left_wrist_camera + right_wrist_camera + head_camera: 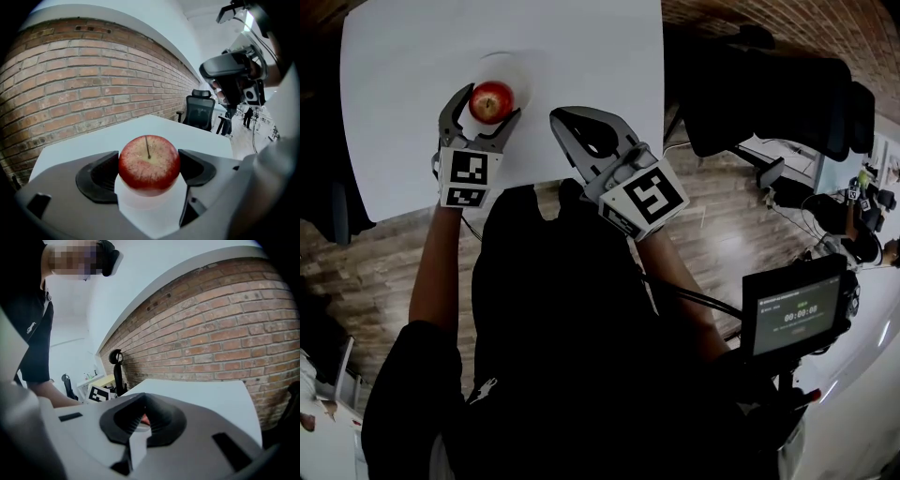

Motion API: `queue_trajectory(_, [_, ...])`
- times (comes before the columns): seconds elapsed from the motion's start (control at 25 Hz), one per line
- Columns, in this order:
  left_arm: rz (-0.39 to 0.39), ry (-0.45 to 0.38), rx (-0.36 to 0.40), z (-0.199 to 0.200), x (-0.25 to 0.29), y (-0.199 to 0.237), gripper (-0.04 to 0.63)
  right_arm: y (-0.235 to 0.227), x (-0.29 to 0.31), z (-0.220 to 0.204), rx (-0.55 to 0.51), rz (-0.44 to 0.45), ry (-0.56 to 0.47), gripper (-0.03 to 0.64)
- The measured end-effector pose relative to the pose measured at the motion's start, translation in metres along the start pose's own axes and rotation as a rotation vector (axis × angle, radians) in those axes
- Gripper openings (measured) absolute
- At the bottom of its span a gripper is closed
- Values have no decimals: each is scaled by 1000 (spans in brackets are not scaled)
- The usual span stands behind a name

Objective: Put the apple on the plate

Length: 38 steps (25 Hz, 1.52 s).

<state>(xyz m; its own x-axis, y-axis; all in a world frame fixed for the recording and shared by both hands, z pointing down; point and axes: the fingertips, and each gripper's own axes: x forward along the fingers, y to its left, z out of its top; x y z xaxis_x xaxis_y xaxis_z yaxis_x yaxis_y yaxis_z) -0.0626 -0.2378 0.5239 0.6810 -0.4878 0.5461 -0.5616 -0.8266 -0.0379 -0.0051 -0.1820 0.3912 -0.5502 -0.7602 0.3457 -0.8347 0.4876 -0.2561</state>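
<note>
The left gripper (488,104) pinches the red apple (149,164), one pad against each side, stem up. The apple sits at the near side of the white plate (518,69), around the middle of the white table (403,141). I cannot tell if it touches the plate. The right gripper (559,118) hangs over the table's near edge, its jaws pressed together and empty.

A big white table (412,141) stands on a brown wood floor (384,262). One white plate (523,73) lies on the table, near its far edge.
</note>
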Motion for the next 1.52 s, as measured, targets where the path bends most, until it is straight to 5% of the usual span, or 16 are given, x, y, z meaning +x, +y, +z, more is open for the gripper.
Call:
queue_trajectory(1.0, [-87, 69, 125, -4, 26, 6, 400, -8, -2, -4, 98, -79, -17, 3])
queue_trajectory(1.52, [-61, 99, 153, -29, 53, 3, 400, -26, -3, -28, 122, -93, 4, 3])
